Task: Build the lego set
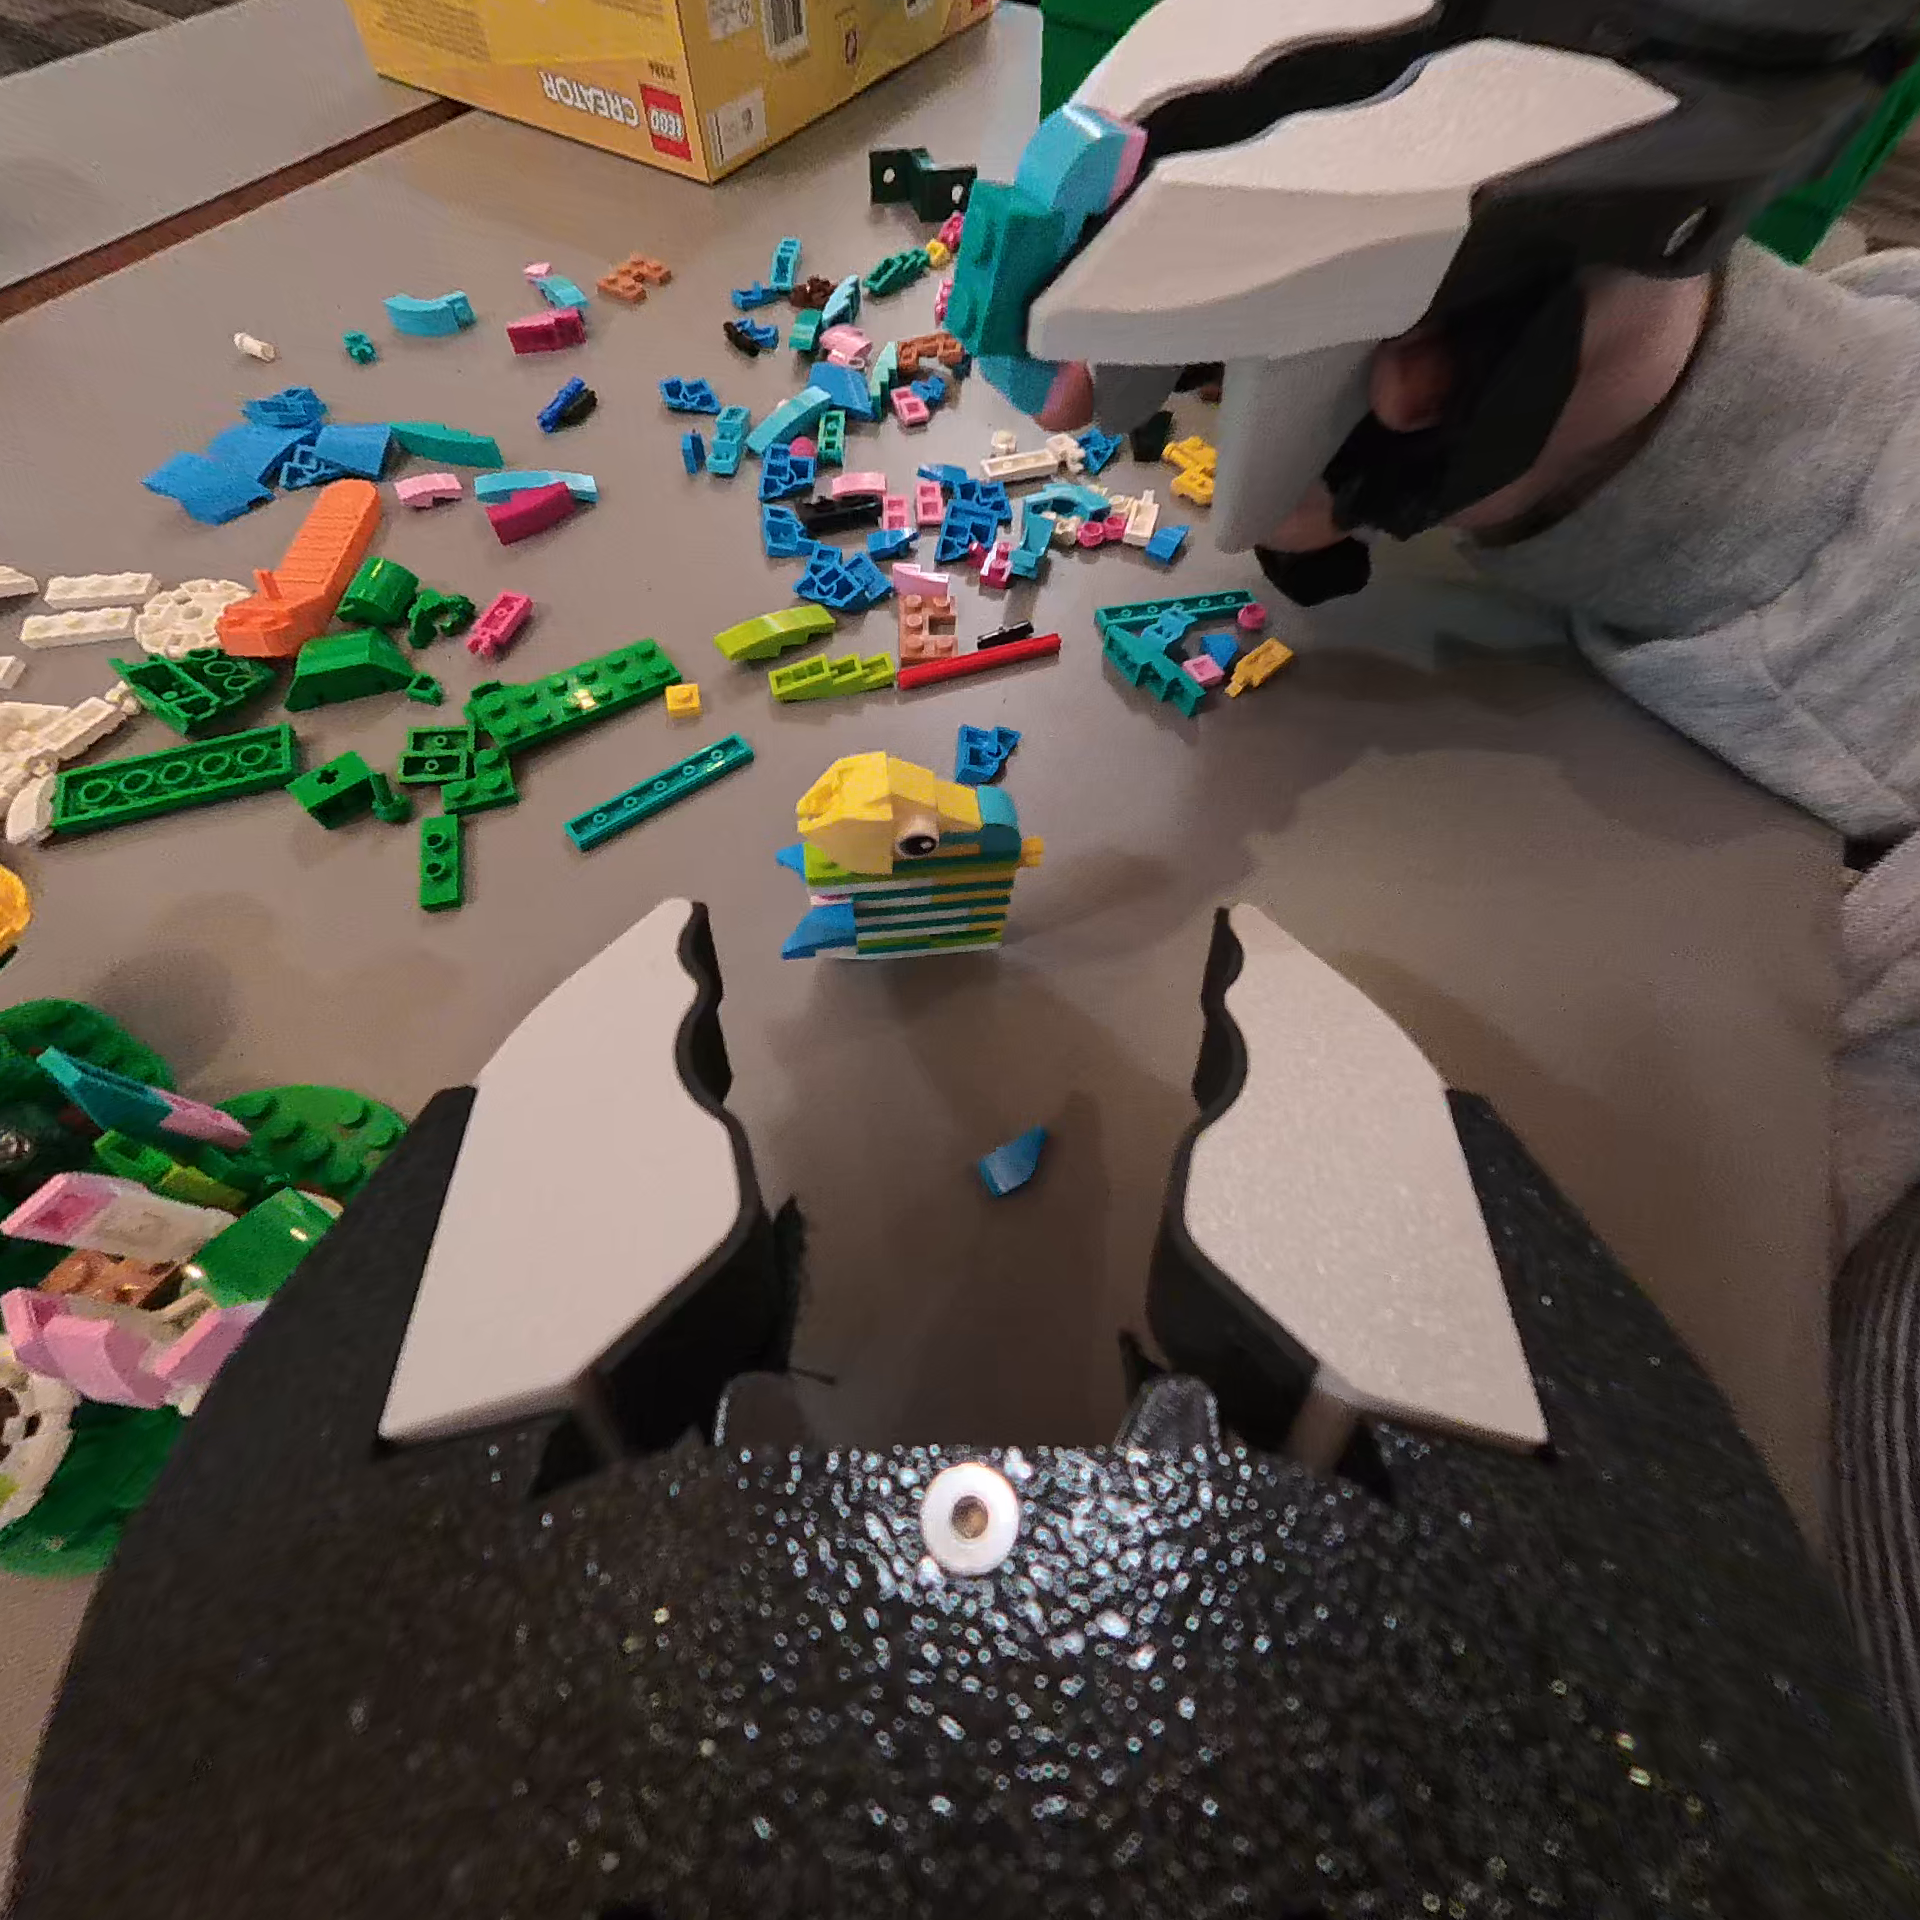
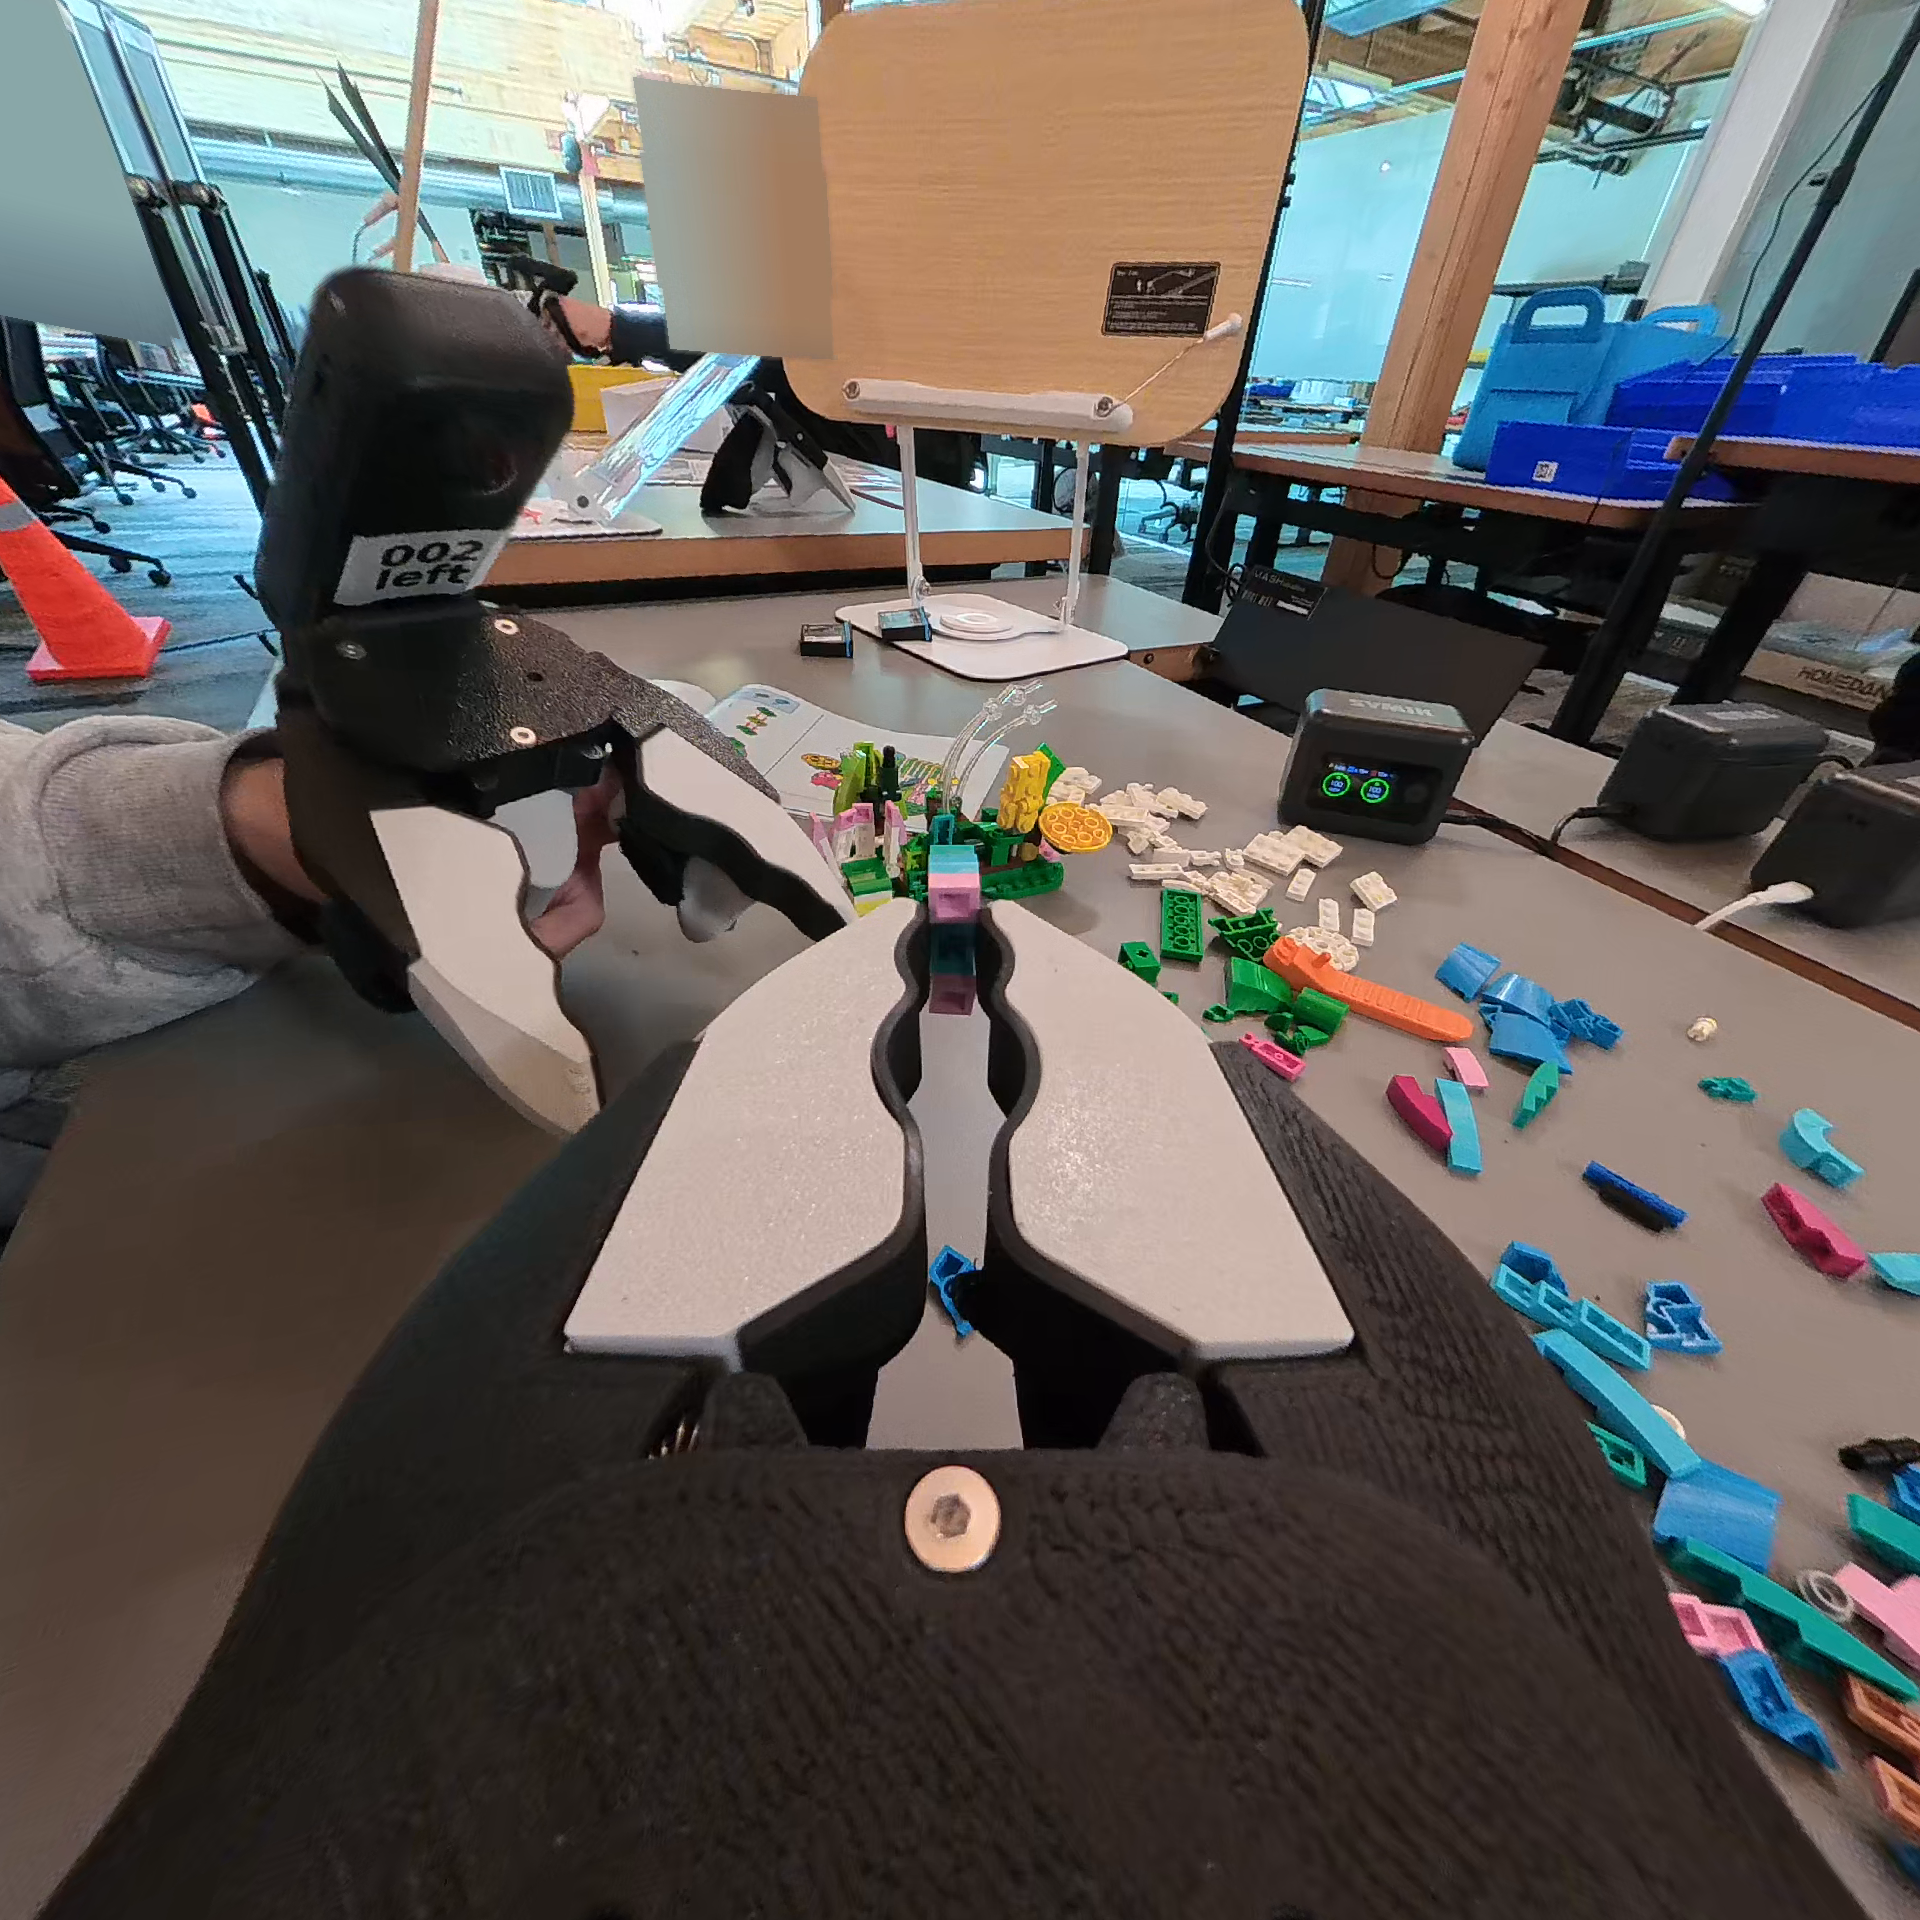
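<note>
A small striped fish model (image 1: pixel 904 862) with a yellow head stands upright on the grey table (image 1: pixel 1403 935). My left gripper (image 1: pixel 961 920) is open and empty, low over the table, its fingers just short of the fish on either side. A loose blue slope piece (image 1: pixel 1013 1158) lies between its fingers. My right gripper (image 2: pixel 954 925) is shut on a teal and pink brick assembly (image 2: pixel 954 894) and holds it in the air. In the left wrist view the right gripper (image 1: pixel 1070 218) hangs above and behind the fish with the assembly (image 1: pixel 1003 260). The open left gripper (image 2: pixel 712 1018) shows at left in the right wrist view.
Loose bricks (image 1: pixel 831 488) are scattered over the table's middle and back. An orange brick separator (image 1: pixel 312 571), a yellow box (image 1: pixel 665 83) and a green flower build (image 2: pixel 935 842) stand around them. An instruction booklet (image 2: pixel 800 738), a wooden stand (image 2: pixel 1039 208) and a black device (image 2: pixel 1371 769) sit farther back. About 9 cm separates my left fingertips from my right. Both grippers' tips are roughly 20 cm from the orange brick separator (image 1: pixel 312 571). It is also in sight in the right wrist view (image 2: pixel 1355 991).
</note>
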`<state>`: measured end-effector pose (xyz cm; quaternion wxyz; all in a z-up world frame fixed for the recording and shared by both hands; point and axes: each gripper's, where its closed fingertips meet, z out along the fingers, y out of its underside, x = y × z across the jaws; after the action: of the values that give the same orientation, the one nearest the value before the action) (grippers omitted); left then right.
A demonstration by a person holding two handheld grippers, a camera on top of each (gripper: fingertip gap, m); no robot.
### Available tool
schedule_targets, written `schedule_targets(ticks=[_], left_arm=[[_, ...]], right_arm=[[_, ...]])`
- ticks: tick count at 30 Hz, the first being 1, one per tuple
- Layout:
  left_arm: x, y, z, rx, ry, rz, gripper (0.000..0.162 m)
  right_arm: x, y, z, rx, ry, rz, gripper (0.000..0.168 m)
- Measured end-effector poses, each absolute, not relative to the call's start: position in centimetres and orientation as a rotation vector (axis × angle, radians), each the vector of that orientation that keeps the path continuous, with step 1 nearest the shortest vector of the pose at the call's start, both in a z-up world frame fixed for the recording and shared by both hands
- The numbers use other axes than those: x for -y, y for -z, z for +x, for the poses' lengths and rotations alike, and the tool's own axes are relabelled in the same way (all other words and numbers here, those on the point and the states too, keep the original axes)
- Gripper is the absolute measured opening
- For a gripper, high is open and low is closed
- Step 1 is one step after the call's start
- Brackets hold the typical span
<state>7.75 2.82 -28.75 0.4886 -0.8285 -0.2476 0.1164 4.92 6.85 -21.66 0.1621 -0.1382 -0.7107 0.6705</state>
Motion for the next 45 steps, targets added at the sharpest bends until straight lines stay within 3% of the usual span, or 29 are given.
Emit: schedule_targets(ticks=[28,45], left_arm=[[-4.0,29.6,9.1,0.602,-0.098,-2.069,0.072],[-3.1,29.6,8.9,0.647,-0.088,-2.046,0.072]], right_arm=[[-6.5,22.0,5.1,2.051,-1.899,-0.380,0.007],[-6.4,22.2,5.1,2.056,-1.894,-0.383,0.007]])
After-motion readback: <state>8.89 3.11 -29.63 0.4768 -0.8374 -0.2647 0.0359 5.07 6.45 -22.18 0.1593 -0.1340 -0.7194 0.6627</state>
